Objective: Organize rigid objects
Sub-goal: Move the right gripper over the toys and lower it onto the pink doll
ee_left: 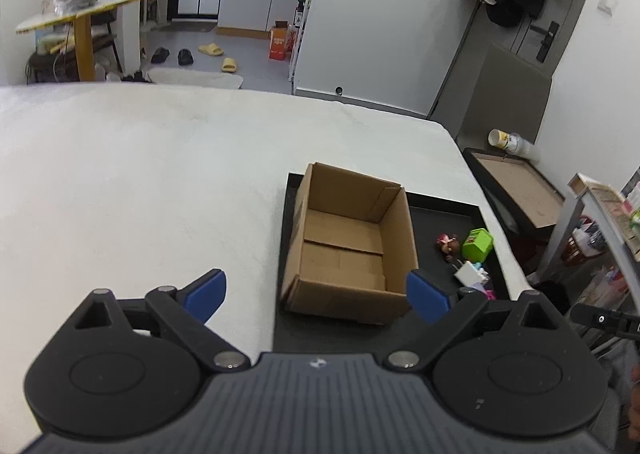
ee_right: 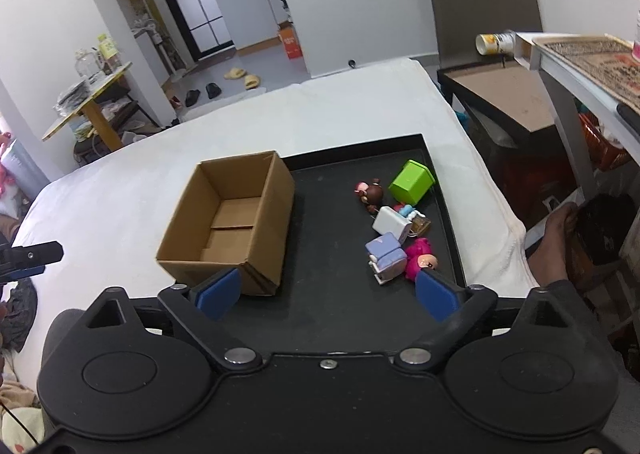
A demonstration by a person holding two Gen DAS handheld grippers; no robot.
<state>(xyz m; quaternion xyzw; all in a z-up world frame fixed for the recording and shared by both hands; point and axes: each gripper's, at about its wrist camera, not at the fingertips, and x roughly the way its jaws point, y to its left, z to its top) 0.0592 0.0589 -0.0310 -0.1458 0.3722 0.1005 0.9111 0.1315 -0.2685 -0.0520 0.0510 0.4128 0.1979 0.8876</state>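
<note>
Both our grippers, left gripper (ee_left: 316, 296) and right gripper (ee_right: 328, 292), have fingers apart and hold nothing. Just past our right fingers the toys (ee_right: 394, 228) lie bunched on the black tray (ee_right: 332, 318); closing there could pinch two together. Farther left, the light cardboard box (ee_right: 228, 222) may slide if bumped.

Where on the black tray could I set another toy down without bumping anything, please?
The black tray is bare in the near strip in front of the cardboard box, and along its far edge behind the green block. The right side is crowded with the brown figure, white toy, lilac toy and pink figure.
</note>
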